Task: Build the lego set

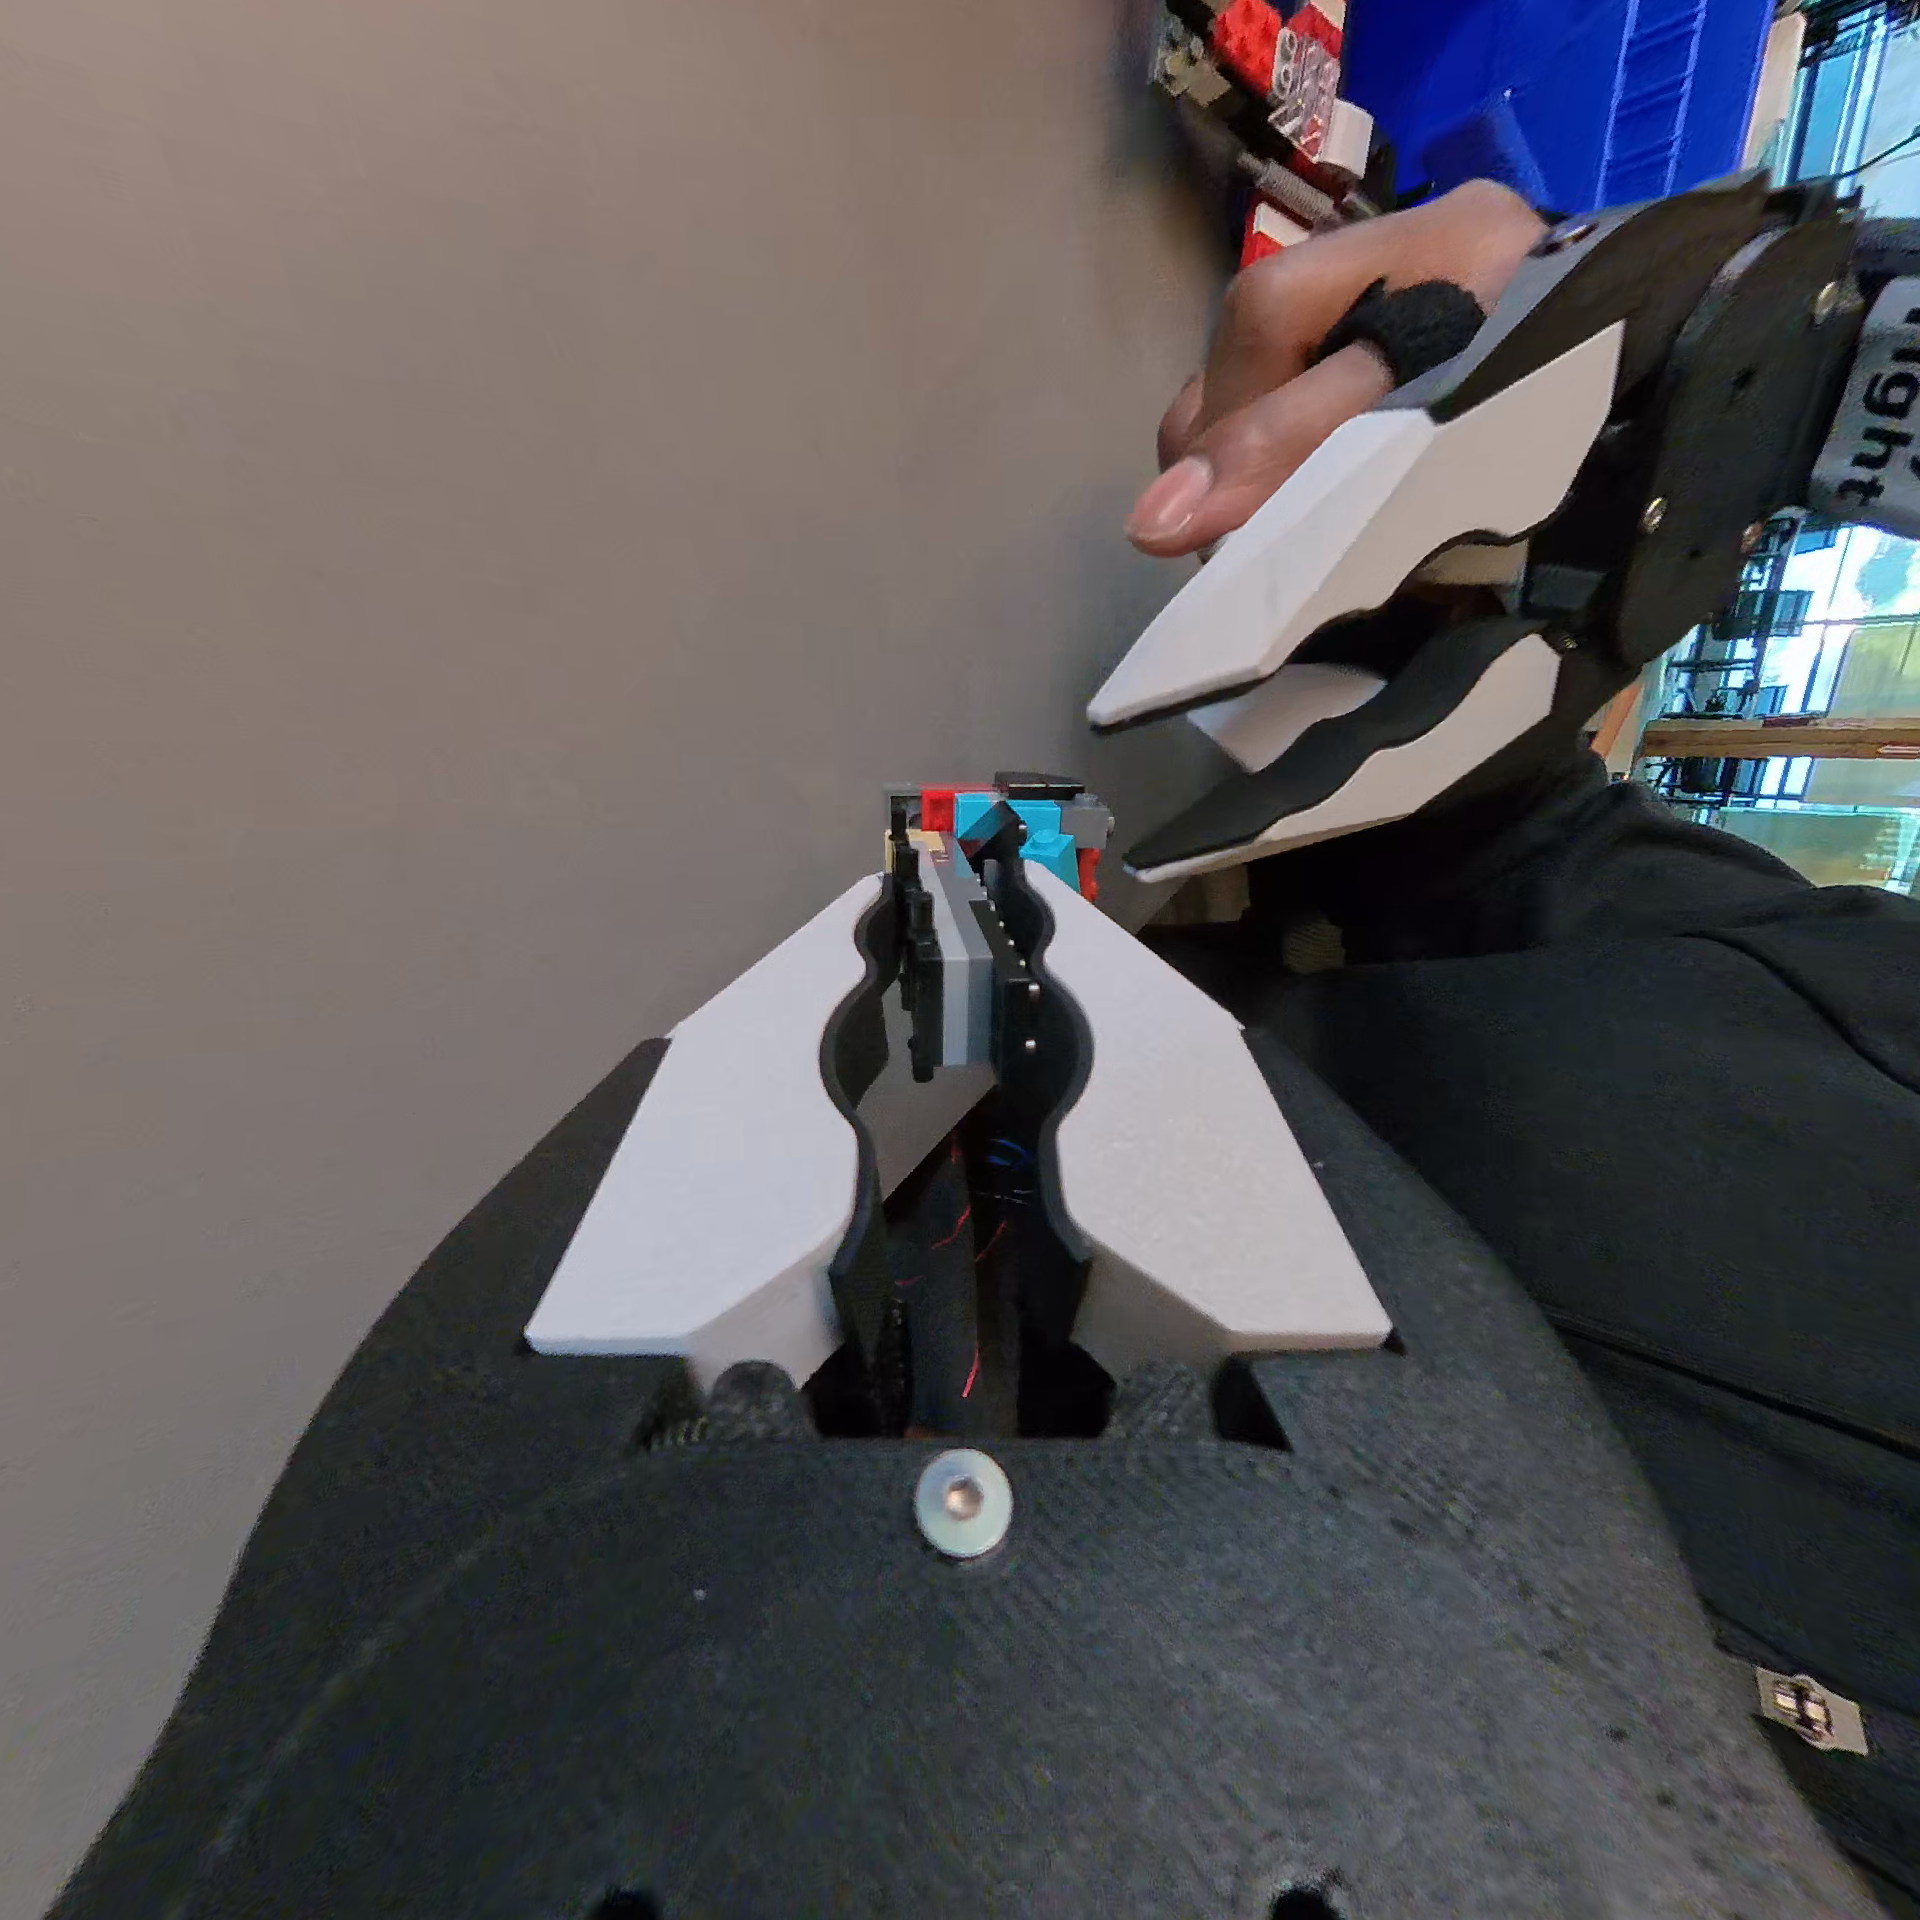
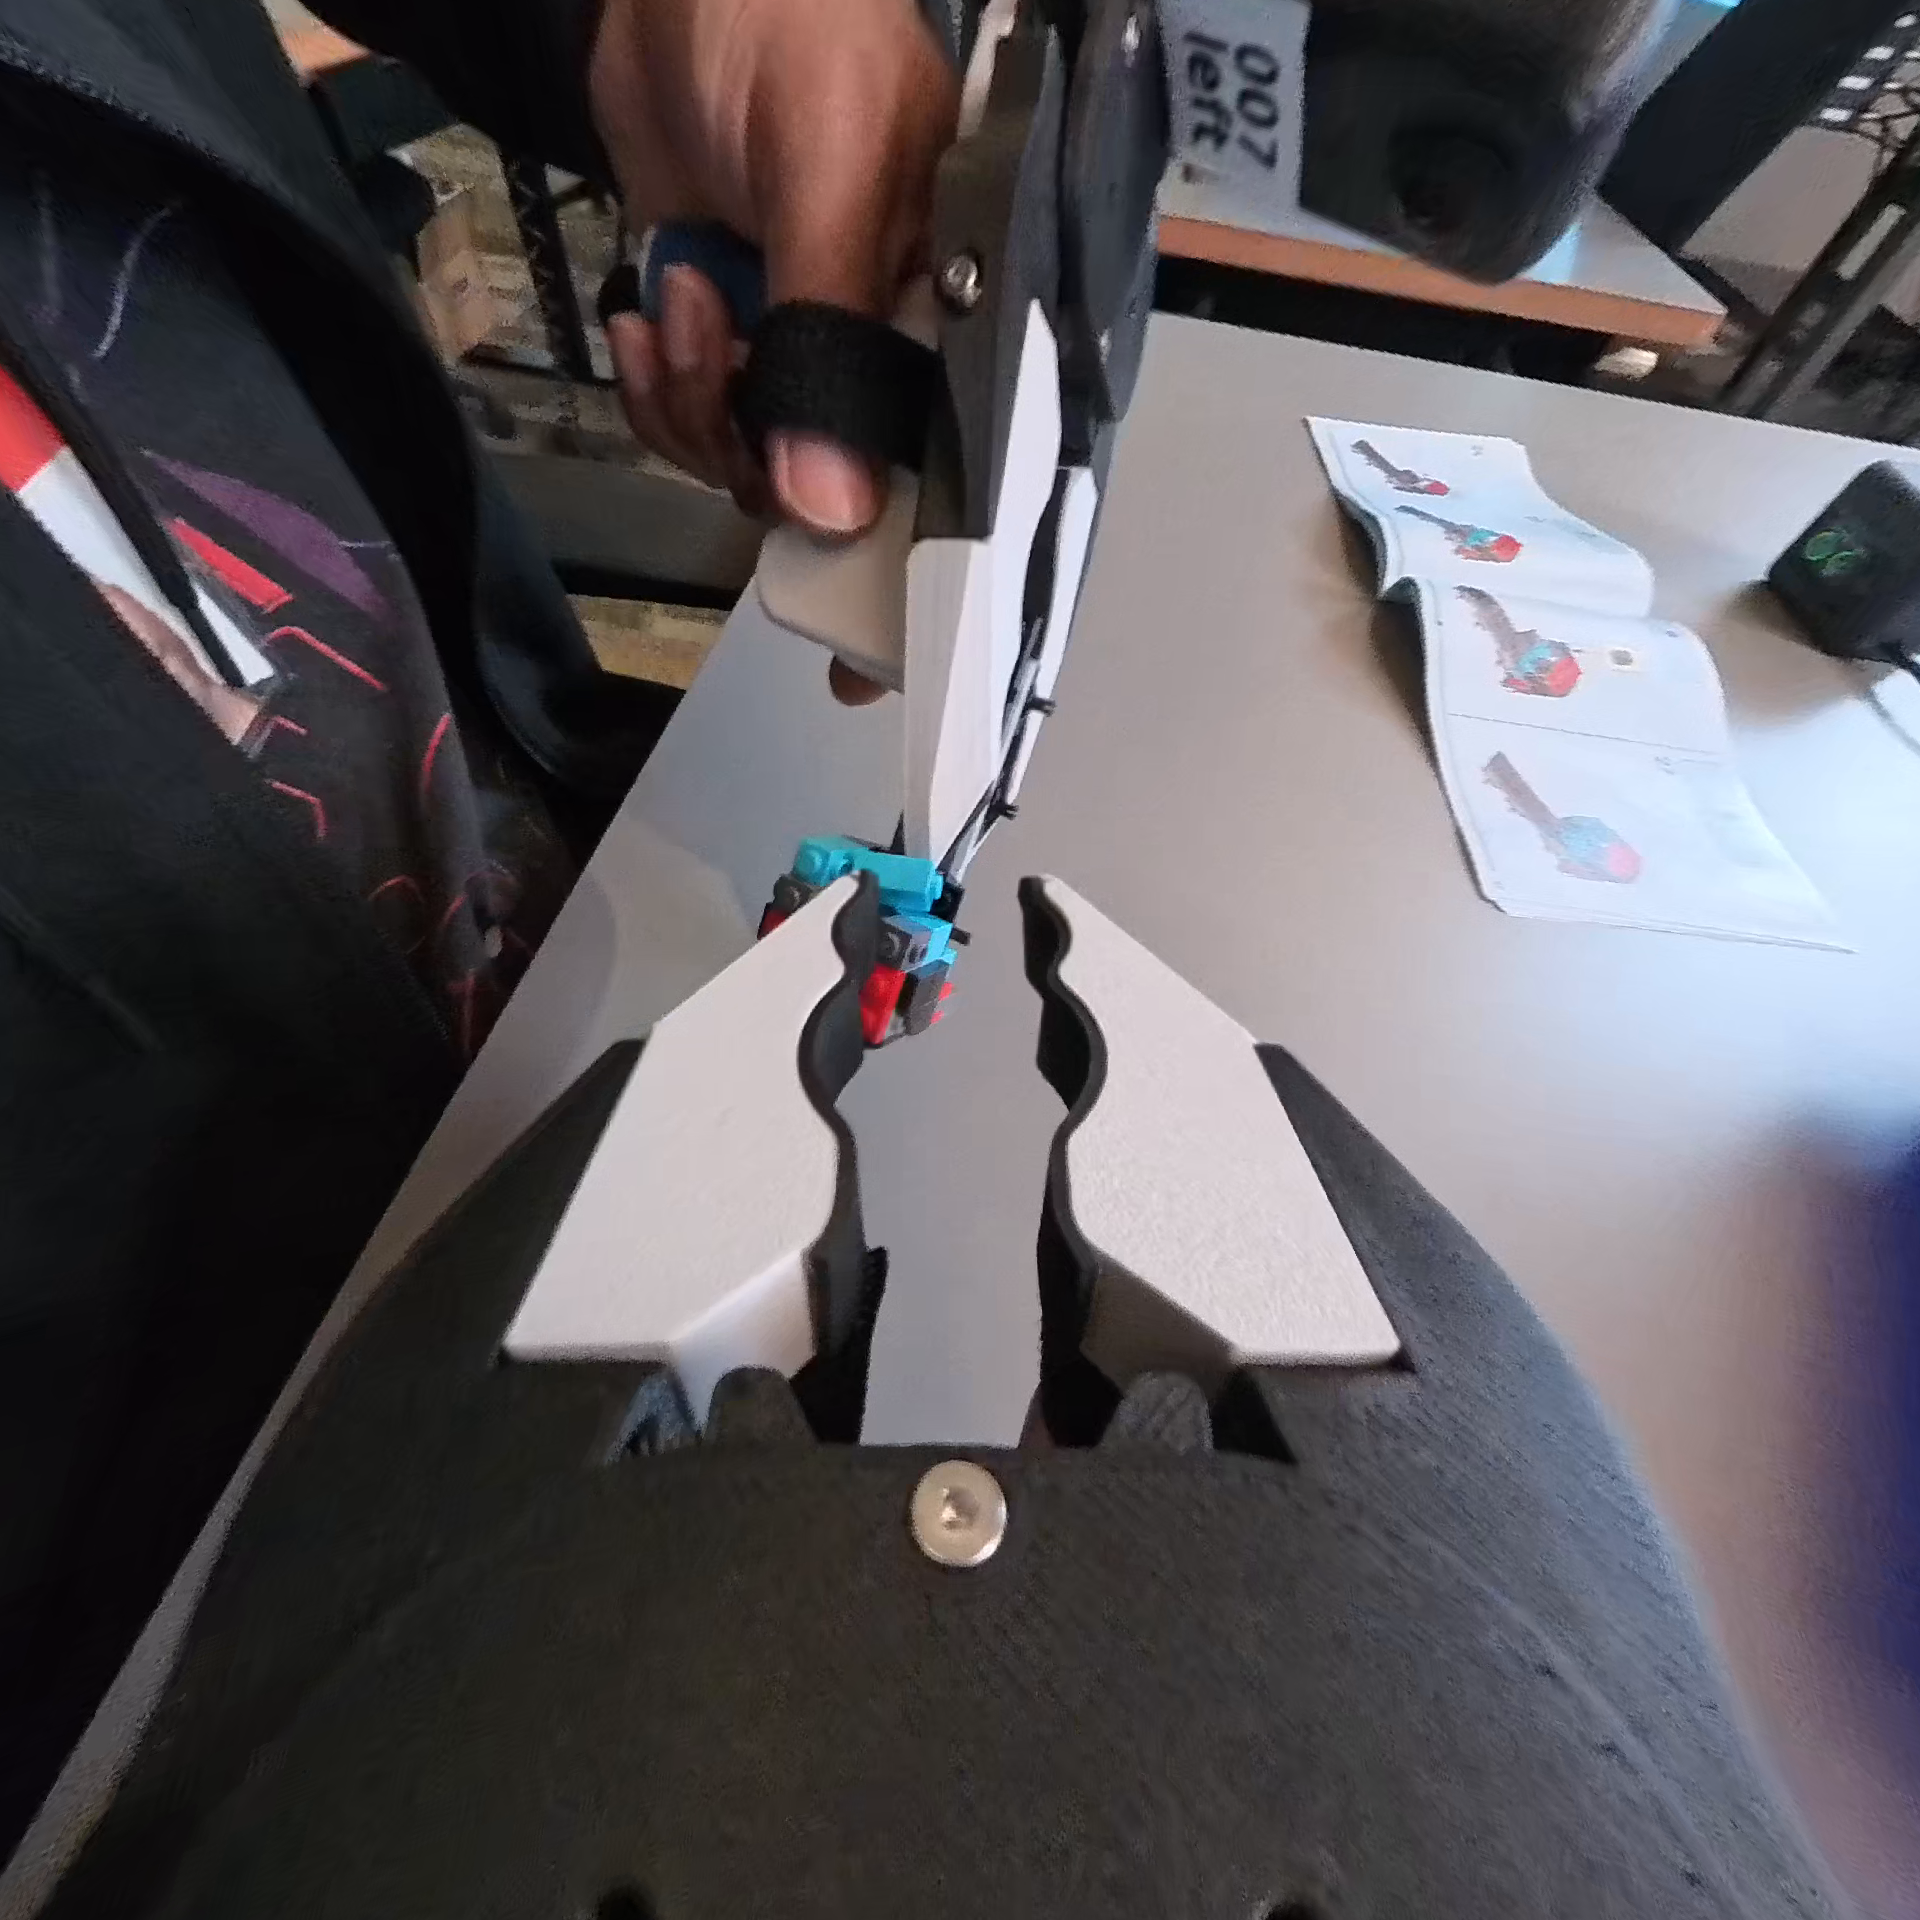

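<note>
Left wrist view shows my left tool [image 1: 951,883] pinching the lego model [image 1: 977,935] by its long stem, a sandwich of black and grey plates standing on edge between the two white fingers. The model's head of turquoise, red and grey bricks sticks out past the fingertips toward 12 o'clock, held in the air over the grey tabletop [image 1: 520,520].

At 2 o'clock in that view my right tool [image 1: 1127,800] comes in with its fingers spread and nothing between them, its lower tip just beside the turquoise head. In the right wrist view the same head sits at 11 o'clock from the open gap, partly behind the left-hand finger; I cannot tell whether that finger touches it. An open instruction booklet [image 2: 1558,675] lies on the tabletop at 2 o'clock, and a small black device [image 2: 1860,571] sits beyond it.

I judge the model to be light and rigid, yet fragile at every stud joint. The plates are smooth plastic and could slip under a glancing grip. The stem held flat across its broad faces looks like the safest hold. The head is knobbly and made of small bricks, so I would take it squarely across opposite flat sides and press along the stud axis, not sideways, lest a brick pop off.
</note>
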Motion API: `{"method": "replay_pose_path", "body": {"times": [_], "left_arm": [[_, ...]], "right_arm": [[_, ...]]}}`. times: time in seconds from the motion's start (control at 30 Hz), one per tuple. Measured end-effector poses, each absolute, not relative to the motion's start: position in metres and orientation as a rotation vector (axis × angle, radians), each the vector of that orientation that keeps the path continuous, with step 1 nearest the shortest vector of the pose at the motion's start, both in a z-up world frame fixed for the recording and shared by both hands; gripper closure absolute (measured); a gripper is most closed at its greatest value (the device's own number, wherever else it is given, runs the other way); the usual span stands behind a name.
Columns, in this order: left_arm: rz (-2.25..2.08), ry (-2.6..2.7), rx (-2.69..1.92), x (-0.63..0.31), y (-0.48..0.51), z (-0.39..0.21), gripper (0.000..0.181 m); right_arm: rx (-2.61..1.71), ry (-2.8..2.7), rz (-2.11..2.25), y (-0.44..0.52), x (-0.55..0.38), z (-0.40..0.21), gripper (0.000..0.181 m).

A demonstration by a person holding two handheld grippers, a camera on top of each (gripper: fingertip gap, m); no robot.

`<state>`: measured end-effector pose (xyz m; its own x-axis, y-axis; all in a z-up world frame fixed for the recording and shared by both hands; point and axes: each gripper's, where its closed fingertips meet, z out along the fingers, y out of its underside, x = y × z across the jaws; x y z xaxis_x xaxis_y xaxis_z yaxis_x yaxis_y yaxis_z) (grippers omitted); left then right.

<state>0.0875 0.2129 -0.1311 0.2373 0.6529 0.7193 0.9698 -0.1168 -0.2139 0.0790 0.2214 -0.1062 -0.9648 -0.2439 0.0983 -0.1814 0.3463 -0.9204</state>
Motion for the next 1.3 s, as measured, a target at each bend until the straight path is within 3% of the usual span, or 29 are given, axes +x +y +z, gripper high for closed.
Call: {"method": "replay_pose_path", "body": {"times": [0.5, 0.73, 0.9, 1.3], "left_arm": [[-0.581, -1.48, -1.871, 0.088, 0.212, -0.133, 0.161], [-0.528, -1.496, -1.887, 0.083, 0.204, -0.139, 0.161], [-0.489, -1.52, -1.881, 0.078, 0.194, -0.143, 0.161], [-0.439, -1.533, -1.784, 0.07, 0.186, -0.146, 0.161]], "right_arm": [[-0.516, 2.578, -1.673, 0.216, 0.091, -0.12, 0.162], [-0.389, 2.607, -1.704, 0.227, 0.071, -0.112, 0.162], [-0.124, 2.756, -1.53, 0.25, 0.039, -0.139, 0.162], [0.01, 2.827, -1.455, 0.273, 0.022, -0.155, 0.15]]}}
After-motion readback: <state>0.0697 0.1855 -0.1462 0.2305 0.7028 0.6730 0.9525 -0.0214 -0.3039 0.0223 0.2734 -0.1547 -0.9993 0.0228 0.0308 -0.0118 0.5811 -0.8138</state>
